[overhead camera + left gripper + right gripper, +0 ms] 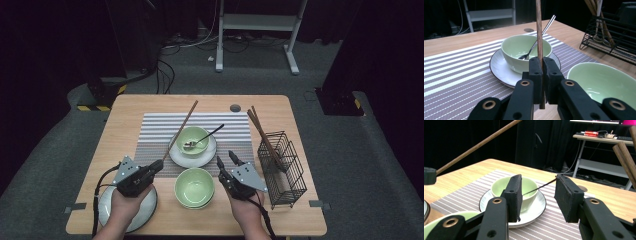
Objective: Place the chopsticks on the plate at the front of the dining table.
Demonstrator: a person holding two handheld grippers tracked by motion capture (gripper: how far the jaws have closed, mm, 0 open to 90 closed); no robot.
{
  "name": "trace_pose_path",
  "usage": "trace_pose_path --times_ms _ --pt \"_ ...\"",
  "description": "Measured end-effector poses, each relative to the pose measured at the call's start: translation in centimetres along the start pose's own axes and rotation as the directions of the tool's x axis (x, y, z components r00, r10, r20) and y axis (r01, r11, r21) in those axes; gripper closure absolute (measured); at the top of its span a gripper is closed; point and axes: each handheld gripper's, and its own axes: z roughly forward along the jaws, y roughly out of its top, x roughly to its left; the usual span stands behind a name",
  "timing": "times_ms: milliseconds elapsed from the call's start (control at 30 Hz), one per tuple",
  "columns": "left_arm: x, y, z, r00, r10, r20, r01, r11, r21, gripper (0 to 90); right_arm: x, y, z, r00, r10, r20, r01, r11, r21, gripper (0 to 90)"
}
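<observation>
Left gripper point(159, 167) had its jaws clamped together on a single wooden chopstick point(181, 130), gripped near its lower end; a short stub showed below the pads in the left gripper view. The stick point(539, 30) slanted up and away from the jaws over the striped placemat point(150, 132), passing beside the far bowl point(195, 140) and its white saucer point(180, 159).

Right gripper point(226, 160) hung just behind that saucer with its jaws apart and nothing between them. In the right gripper view they framed the far bowl point(499, 186) and the spoon handle point(541, 187) leaning out of it.

Handling, as judged:
- Chopstick: light, stiff, slim and smooth. A pinch at one end leaves a long lever; likely to swivel in the pads if the tip knocks a rim. A hold closer to the middle would steady it.
- Spoon point(206, 137): thin metal, hard and slippery. The raised handle was the only part free to take; the scoop lay inside the bowl.
- Bowls and saucer: glazed, breakable, slick. Best not nudged.

A near bowl point(194, 187) sat at the bench front between the two hands. The wire rack point(282, 167) at the right held more chopsticks point(262, 137), leaning out of its top.
</observation>
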Motion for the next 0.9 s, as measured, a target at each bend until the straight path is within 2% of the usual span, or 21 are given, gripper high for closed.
trace_pose_path --times_ms 233,300,333,500,633,667,700,767,800,833,867,900 --pt "0.8 0.3 0.4 0.9996 -0.013 -0.025 0.014 0.9995 0.027 85.5 0.1 -1.2 -0.4 0.9999 -0.015 -0.008 0.015 1.0 0.002 62.1" --pt "0.9 0.3 0.5 0.9991 -0.023 -0.035 0.024 0.9992 0.031 85.5 0.0 -1.4 -0.4 0.9999 -0.009 -0.011 0.009 1.0 0.004 61.6" --pt "0.7 0.3 0.8 0.9972 -0.065 -0.038 0.065 0.9979 0.001 85.6 -0.1 -1.4 -0.4 0.9999 -0.01 -0.011 0.01 1.0 0.003 61.6" --pt "1.2 0.4 1.3 0.9963 -0.069 -0.052 0.07 0.9971 0.03 85.5 -0.5 -1.6 -0.7 0.9999 0.0 -0.01 0.0 1.0 0.001 60.7" --pt "1.4 0.5 1.8 0.9959 -0.059 -0.068 0.063 0.9965 0.054 85.6 -0.7 -1.8 -1.0 1.0 0.005 -0.003 -0.005 1.0 0.0 59.7" --pt "1.7 0.6 1.7 0.9974 -0.02 -0.069 0.026 0.9957 0.089 85.6 -0.6 -1.9 -1.0 1.0 0.006 -0.001 -0.006 1.0 0.002 59.5" --pt "1.5 0.6 2.0 0.9955 -0.056 -0.077 0.061 0.9962 0.063 85.5 -0.7 -1.9 -1.1 1.0 0.002 0.0 -0.002 1.0 0.001 59.4" --pt "1.6 0.7 2.2 0.995 -0.054 -0.085 0.06 0.9956 0.071 85.6 -0.7 -2.0 -1.1 1.0 0.0 0.0 0.0 1.0 0.001 59.4" --pt "1.9 0.9 2.0 0.9964 -0.016 -0.084 0.025 0.9941 0.105 85.5 -0.7 -2.1 -1.1 1.0 0.002 0.001 -0.002 1.0 0.003 59.5" --pt "1.7 0.8 2.4 0.9946 -0.051 -0.091 0.058 0.9951 0.08 85.5 -0.7 -2.1 -1.1 1.0 0.001 -0.001 -0.001 1.0 0.004 59.5" --pt "1.8 0.8 2.5 0.9944 -0.053 -0.091 0.06 0.9945 0.085 85.6 -0.7 -2.1 -1.1 1.0 0.002 -0.001 -0.002 1.0 0.004 59.5" --pt "2.1 0.9 2.4 0.996 -0.019 -0.087 0.029 0.9928 0.117 85.6 -0.7 -2.1 -1.0 1.0 0.004 -0.002 -0.004 1.0 0.004 59.6"
